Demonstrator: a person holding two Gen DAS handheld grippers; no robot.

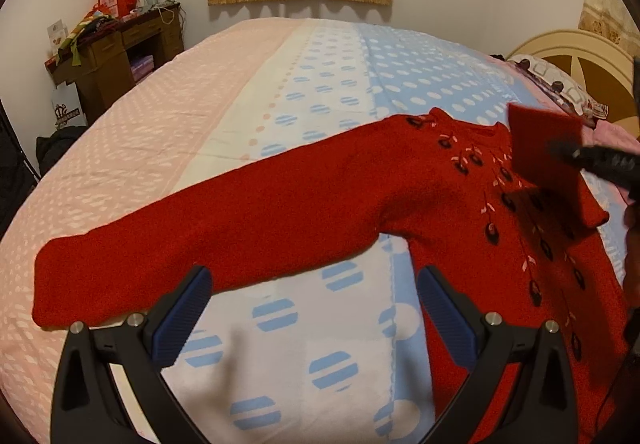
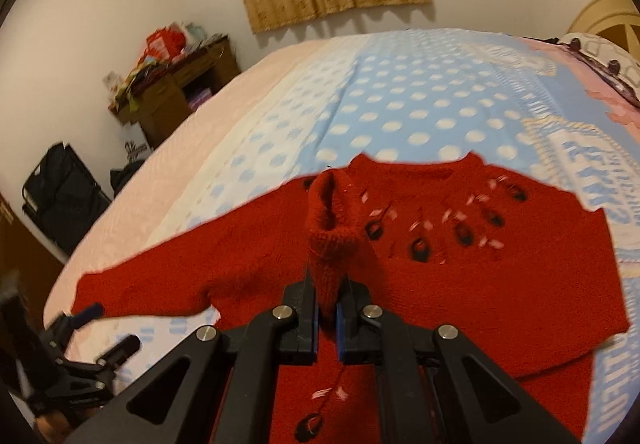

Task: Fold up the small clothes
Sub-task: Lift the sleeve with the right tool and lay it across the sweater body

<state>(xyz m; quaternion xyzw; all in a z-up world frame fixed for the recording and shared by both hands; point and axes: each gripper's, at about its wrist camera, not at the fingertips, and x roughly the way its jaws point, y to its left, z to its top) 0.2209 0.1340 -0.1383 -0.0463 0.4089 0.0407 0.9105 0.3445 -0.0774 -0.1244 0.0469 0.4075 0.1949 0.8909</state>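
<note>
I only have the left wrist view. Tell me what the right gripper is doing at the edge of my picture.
Observer: The right gripper is shut on the cuff of the red sweater's right sleeve, holding it over the chest.
Operator: Report the far shoulder; it's blocked for me.
Observer: The sleeve is folded in from that shoulder, so the sweater ends there in a straight side edge.
Operator: Now tell me how my own gripper looks from there.
Observer: The left gripper is open, hovering beside the left sleeve's cuff, blurred, not gripping it.
</note>
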